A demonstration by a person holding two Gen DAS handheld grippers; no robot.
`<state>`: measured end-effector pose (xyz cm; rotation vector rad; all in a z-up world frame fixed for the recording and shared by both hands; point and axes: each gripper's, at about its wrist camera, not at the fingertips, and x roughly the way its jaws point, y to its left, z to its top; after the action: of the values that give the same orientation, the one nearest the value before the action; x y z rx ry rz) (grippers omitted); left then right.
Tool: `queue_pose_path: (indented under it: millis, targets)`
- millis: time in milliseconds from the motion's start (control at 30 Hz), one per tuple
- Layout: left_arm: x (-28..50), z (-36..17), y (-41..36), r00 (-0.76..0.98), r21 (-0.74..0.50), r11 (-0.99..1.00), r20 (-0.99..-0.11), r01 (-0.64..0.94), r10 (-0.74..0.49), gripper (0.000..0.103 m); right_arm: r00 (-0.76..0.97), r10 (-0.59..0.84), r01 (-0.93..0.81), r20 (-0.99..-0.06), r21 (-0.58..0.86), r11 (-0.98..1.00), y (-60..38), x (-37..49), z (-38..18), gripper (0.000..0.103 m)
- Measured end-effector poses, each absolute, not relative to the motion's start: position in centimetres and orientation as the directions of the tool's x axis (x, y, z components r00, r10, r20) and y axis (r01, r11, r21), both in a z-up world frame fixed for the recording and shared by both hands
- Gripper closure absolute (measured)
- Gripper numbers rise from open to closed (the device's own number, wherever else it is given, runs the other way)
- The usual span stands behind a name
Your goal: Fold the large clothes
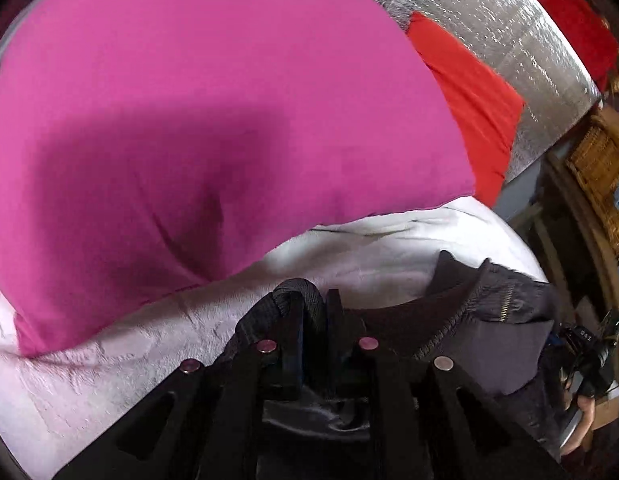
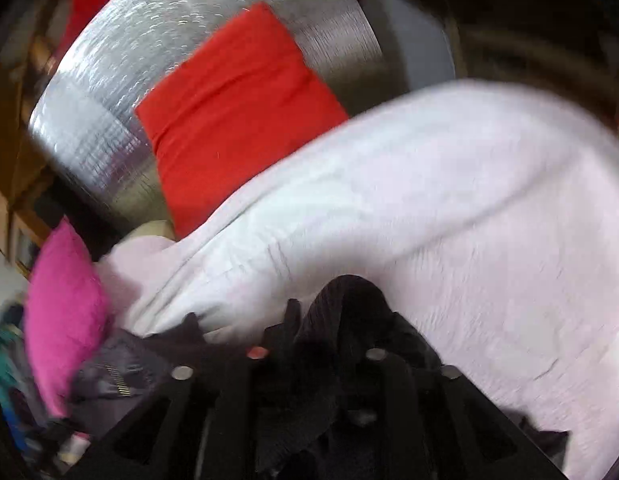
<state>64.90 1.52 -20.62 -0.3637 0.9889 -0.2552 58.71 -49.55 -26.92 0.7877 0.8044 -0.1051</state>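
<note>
Dark jacket (image 1: 489, 312) is being brought down onto the white bedspread (image 1: 89, 392), and folding is judged barely begun.

From the left wrist view, the left gripper (image 1: 317, 312) is seen nearly closed, a dark strap of the garment pinched between its fingers; the ribbed collar and zip lie just to its right, the pink pillow (image 1: 189, 120) ahead. From the right wrist view, blurred, the right gripper (image 2: 329, 320) is seen partly parted with dark fabric bunched between the fingers; whether the pads press on it cannot be told. Spreading flat and every fold are judged left to do.
</note>
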Motion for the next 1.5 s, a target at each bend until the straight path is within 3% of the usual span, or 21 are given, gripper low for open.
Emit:
queue_pose_path:
  millis: [33,67,100,133,233,433,700,900,1100,1367,1433,1467,1500]
  targets:
    - [64.5,-20.1,1.8,0.528,-0.435,0.899,-0.753,0.05,-0.394,0.081,0.73,0.221,0.36,-0.647,0.639,0.679,-50.2,57.8,-26.4,0.025]
    - [64.0,-19.4,2.2,0.536,-0.446,0.893,-0.743,0.051,-0.401,0.073,0.761,0.219,0.352,-0.61,0.673,0.651,-50.9,56.7,-25.5,0.018]
    - [63.3,-18.5,2.6,0.557,-0.437,0.898,-0.737,0.038,-0.383,0.048,0.791,0.199,0.346,-0.579,0.691,0.634,-51.4,55.5,-24.4,0.017]
    - [62.1,-17.1,3.1,0.598,-0.423,0.906,-0.72,0.023,-0.352,0.032,0.815,0.191,0.33,-0.547,0.709,0.623,-52.1,54.0,-23.2,0.017]
    - [57.4,-13.4,4.4,0.702,-0.43,0.903,-0.635,0.025,-0.322,0.027,0.833,0.166,0.319,-0.527,0.704,0.635,-53.1,49.9,-20.5,0.017]
    - [46.6,-11.7,5.6,0.681,-0.415,0.909,-0.676,-0.035,-0.282,0.025,0.834,0.129,0.313,-0.537,0.651,0.691,-52.0,39.4,-16.6,0.017]
    - [38.2,-18.6,7.1,0.554,-0.515,0.829,-0.764,-0.218,-0.329,0.023,0.807,0.247,0.332,-0.536,0.759,0.561,-48.2,28.2,-20.2,0.017]
    - [37.9,-21.8,9.4,0.557,-0.577,0.747,-0.758,-0.33,-0.339,0.023,0.772,0.327,0.41,-0.544,0.821,0.398,-47.9,27.6,-25.3,0.017]
    - [40.3,-24.7,9.6,0.532,-0.681,0.641,-0.711,-0.355,-0.46,0.023,0.737,0.322,0.484,-0.594,0.797,0.362,-48.9,30.3,-28.6,0.017]
    - [41.9,-24.5,9.4,0.618,-0.729,0.589,-0.652,-0.35,-0.44,0.024,0.771,0.272,0.439,-0.576,0.79,0.427,-49.0,34.3,-29.3,0.016]
    - [42.3,-24.3,9.3,0.634,-0.723,0.6,-0.649,-0.343,-0.421,0.043,0.776,0.26,0.429,-0.574,0.783,0.45,-48.9,34.9,-29.3,0.017]
    - [42.8,-24.5,9.2,0.638,-0.722,0.603,-0.647,-0.34,-0.416,0.047,0.78,0.252,0.426,-0.573,0.781,0.457,-48.9,34.9,-29.3,0.019]
    - [42.9,-24.4,9.1,0.644,-0.723,0.605,-0.643,-0.333,-0.414,0.054,0.784,0.244,0.422,-0.571,0.777,0.466,-48.9,34.9,-29.1,0.035]
